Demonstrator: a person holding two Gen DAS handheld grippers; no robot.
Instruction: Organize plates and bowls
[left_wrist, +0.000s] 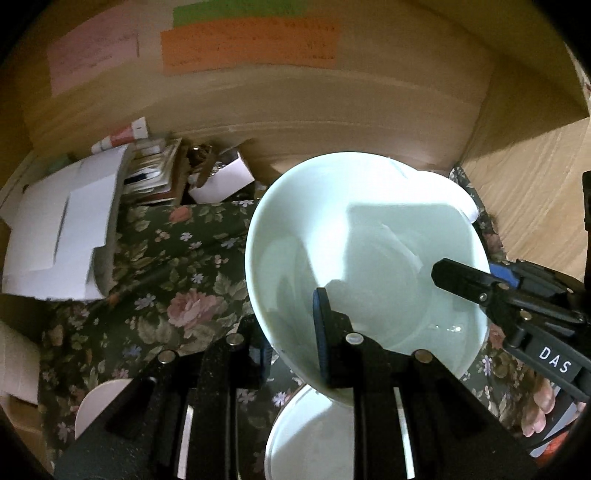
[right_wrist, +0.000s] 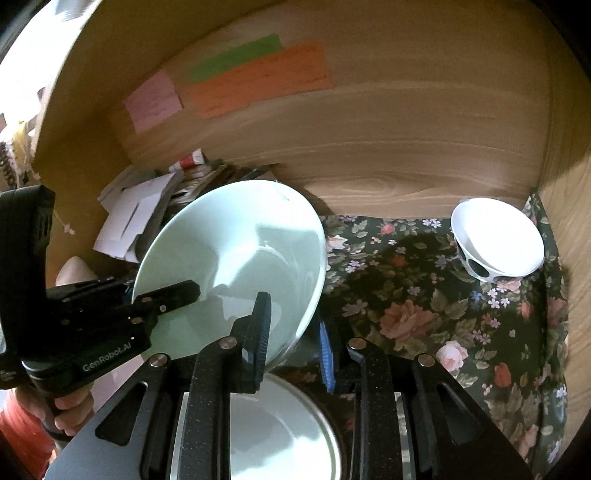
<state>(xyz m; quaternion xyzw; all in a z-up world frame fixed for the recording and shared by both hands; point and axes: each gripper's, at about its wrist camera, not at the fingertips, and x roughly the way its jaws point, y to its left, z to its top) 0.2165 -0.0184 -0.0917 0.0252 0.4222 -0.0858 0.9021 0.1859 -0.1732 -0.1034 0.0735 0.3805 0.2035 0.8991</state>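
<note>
Both tongs pinch one pale green bowl (right_wrist: 236, 273), tilted in the air, the left gripper (left_wrist: 291, 332) and right gripper (right_wrist: 291, 332) on opposite rims, a white plate (right_wrist: 280, 435) seemingly directly below.

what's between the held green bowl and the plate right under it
Nothing visible. The green bowl, pinched at its rim by the left gripper and right gripper, hangs tilted above the plate, and the plate's visible surface is bare.
</note>
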